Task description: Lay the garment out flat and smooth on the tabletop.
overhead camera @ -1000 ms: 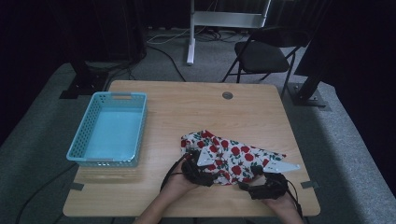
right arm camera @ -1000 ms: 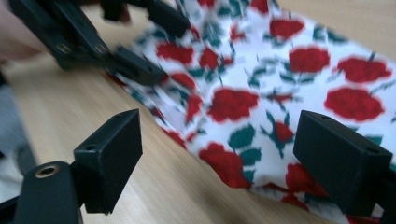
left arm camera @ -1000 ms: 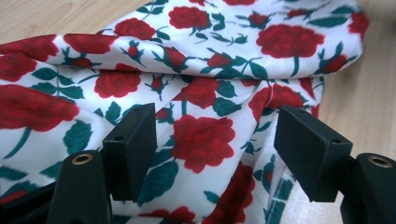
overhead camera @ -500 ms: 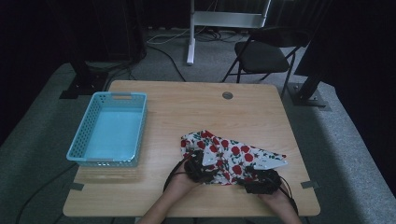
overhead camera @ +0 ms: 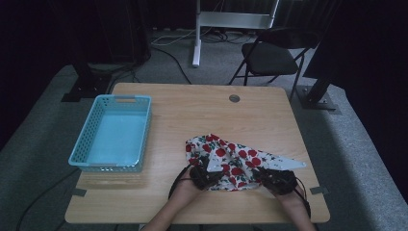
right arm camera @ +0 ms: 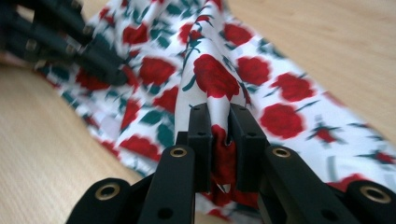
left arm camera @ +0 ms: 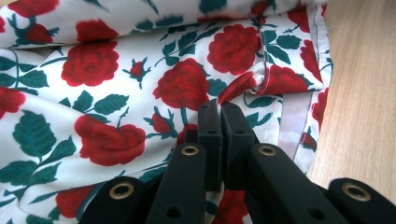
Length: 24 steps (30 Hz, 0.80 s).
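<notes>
A pale wooden tabletop [overhead camera: 192, 115] carries a light-blue perforated plastic basket [overhead camera: 113, 134] on its left half, well apart from the cloth. A white cloth printed with red roses and green leaves [overhead camera: 240, 159] lies crumpled on the near right part of the tabletop, its long point reaching right. The left gripper [left arm camera: 219, 114] sits at the cloth's near-left edge; its fingers [left arm camera: 208, 126] have just been closing and now pinch a fold of the fabric, almost meeting. The right gripper [right arm camera: 219, 116] at the near-right edge has also been closing; its fingers [right arm camera: 245, 135] clamp a raised ridge of cloth.
</notes>
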### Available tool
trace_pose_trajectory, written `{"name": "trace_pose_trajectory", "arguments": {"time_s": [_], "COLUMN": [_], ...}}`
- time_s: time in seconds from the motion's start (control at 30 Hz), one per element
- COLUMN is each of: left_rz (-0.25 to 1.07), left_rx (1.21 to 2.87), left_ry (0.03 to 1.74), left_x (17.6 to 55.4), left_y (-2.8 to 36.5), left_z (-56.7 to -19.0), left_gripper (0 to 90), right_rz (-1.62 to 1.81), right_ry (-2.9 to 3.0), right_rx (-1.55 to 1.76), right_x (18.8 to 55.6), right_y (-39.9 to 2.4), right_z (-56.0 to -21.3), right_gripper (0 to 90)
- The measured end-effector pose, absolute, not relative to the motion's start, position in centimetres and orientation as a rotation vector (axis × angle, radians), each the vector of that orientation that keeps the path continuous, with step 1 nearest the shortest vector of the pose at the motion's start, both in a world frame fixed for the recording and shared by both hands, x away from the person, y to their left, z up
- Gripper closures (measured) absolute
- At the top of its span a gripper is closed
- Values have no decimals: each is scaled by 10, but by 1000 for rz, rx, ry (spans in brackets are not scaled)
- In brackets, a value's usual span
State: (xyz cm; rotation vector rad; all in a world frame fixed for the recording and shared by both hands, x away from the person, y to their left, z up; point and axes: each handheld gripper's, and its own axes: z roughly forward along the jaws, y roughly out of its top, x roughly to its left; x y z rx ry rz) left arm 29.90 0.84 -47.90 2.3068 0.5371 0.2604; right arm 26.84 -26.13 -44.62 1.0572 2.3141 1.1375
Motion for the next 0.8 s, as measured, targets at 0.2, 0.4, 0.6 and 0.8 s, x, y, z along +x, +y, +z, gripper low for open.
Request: {"name": "trace_pose_trajectory", "arguments": {"time_s": [0.2,0.4,0.6,0.8], "left_rz": [236,202,192,183], "left_rx": [2293,2295,2299,2314], "left_ry": [537,536,524,509], "left_x": [292,285,277,272], "left_y": [19,31,40,48], "left_z": [-480,-480,-479,-478], "left_gripper": [885,884,883,882], "right_rz": [1171,1211,1203,1168], "right_ry": [2257,2214,2194,2182], "right_rx": [1086,1136,1193,1232], "right_x": [277,292,313,335], "right_y": [-269,-277,-285,-290], "right_z": [-435,-427,-420,-412], "right_gripper": [802,801,802,800]}}
